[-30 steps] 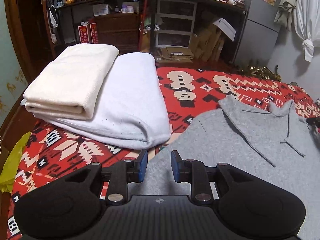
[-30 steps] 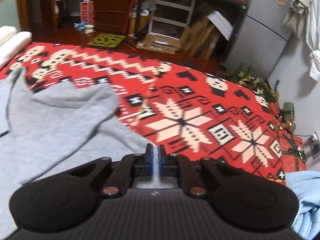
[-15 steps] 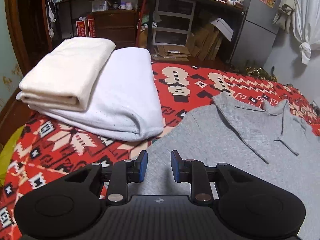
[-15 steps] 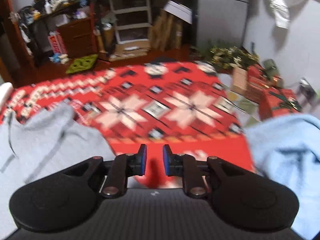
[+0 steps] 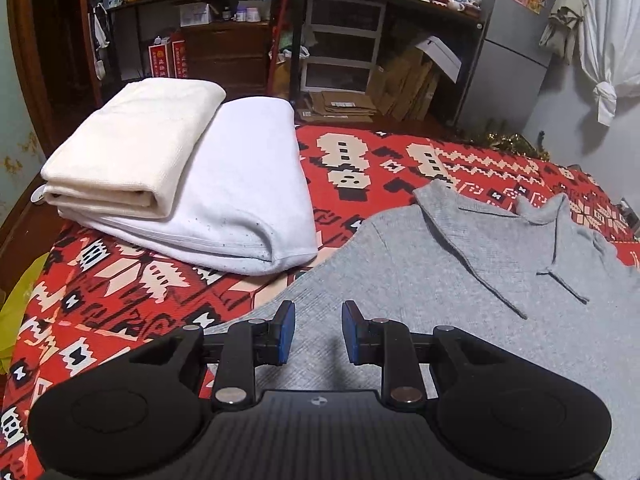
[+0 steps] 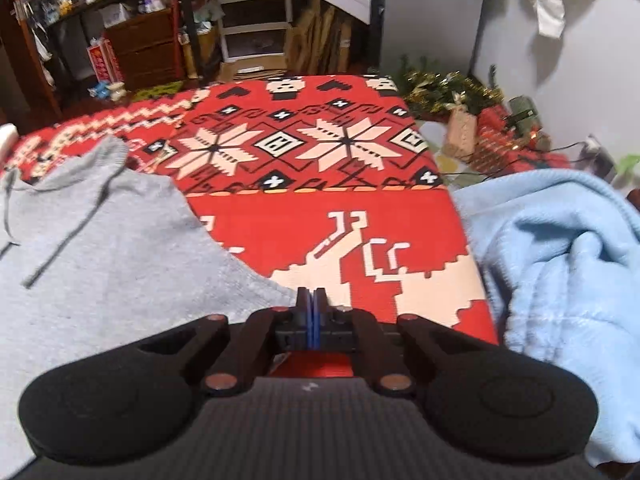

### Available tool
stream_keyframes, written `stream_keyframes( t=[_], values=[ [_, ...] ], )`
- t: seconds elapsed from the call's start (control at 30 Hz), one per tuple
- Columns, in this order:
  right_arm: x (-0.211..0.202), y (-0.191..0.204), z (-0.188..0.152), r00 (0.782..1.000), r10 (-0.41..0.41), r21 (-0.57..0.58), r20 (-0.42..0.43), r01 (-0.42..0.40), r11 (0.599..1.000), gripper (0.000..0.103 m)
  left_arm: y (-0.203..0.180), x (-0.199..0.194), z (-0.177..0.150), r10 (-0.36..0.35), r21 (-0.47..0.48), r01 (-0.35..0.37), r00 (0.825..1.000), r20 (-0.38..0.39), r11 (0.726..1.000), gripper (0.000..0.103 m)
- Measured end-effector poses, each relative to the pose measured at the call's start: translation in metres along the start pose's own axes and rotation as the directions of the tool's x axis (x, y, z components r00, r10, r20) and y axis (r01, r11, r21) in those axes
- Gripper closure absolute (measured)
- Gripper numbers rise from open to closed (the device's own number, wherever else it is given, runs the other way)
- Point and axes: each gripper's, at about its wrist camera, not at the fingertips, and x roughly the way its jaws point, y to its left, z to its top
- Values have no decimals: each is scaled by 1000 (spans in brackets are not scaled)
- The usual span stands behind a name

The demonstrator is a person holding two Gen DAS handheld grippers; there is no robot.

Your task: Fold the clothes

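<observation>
A grey hooded sweater (image 5: 460, 280) lies flat on the red patterned blanket (image 5: 120, 300), hood and drawstrings toward the far side. My left gripper (image 5: 318, 332) hovers open over the sweater's left part, and nothing is between its blue pads (image 5: 287, 332). In the right wrist view the sweater (image 6: 100, 264) fills the left side. My right gripper (image 6: 311, 308) is shut just past the sweater's right edge, over the blanket (image 6: 320, 232). The grey edge reaches its left finger, and I see no cloth between the pads.
A folded cream towel (image 5: 132, 144) rests on a folded white one (image 5: 240, 184) at the bed's far left. A crumpled light blue blanket (image 6: 560, 264) lies at the bed's right edge. Shelves, drawers and cardboard stand beyond the bed. A yellow bag (image 5: 16, 312) hangs at the left.
My right gripper let go, opened, swung right along the bed and is shut again beside the sweater's edge; the light blue blanket came into view. The left gripper stayed open and barely shifted.
</observation>
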Motion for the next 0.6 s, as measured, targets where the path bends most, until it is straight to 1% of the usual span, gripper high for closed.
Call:
stream_keyframes(
  t=[0.03, 0.1, 0.17, 0.3, 0.4, 0.43, 0.47, 0.5, 0.53, 0.6],
  values=[
    [-2, 2, 1, 999, -41, -10, 8, 41, 999, 103, 0, -1, 0, 1, -1, -1, 1000, 0, 1000, 78],
    [-5, -3, 3, 995, -98, 11, 21, 98, 995, 103, 1, -4, 0, 7, 1, -7, 1000, 9, 1000, 78],
    [-6, -12, 4, 995, -100, 66, 6, 99, 993, 103, 2, -7, 0, 10, 0, -10, 1000, 14, 1000, 78],
    [0, -10, 0, 993, -116, 49, -22, 117, 992, 103, 2, -6, -1, 6, -1, -6, 1000, 11, 1000, 78],
    [0, -12, 1, 992, -126, 86, -28, 127, 988, 101, -1, -7, -3, -4, -6, 4, 1000, 14, 1000, 78],
    [0, -13, 2, 991, -127, 102, -30, 129, 986, 99, -2, -8, -4, -10, -5, 10, 1000, 15, 1000, 78],
    [-2, -14, 1, 992, -119, 114, -29, 122, 986, 86, -3, -9, -5, -14, -2, 14, 1000, 15, 1000, 78],
    [-5, -16, 1, 995, -100, 127, -19, 101, 987, 81, -5, -10, -5, -18, -1, 18, 1000, 14, 1000, 78],
    [-10, -17, 0, 997, -78, 140, -7, 78, 987, 81, -5, -11, -5, -24, -2, 24, 1000, 13, 1000, 78],
    [-20, -20, -2, 998, -59, 171, 8, 57, 984, 81, -7, -17, -6, -44, -8, 45, 999, 24, 999, 78]
  ],
)
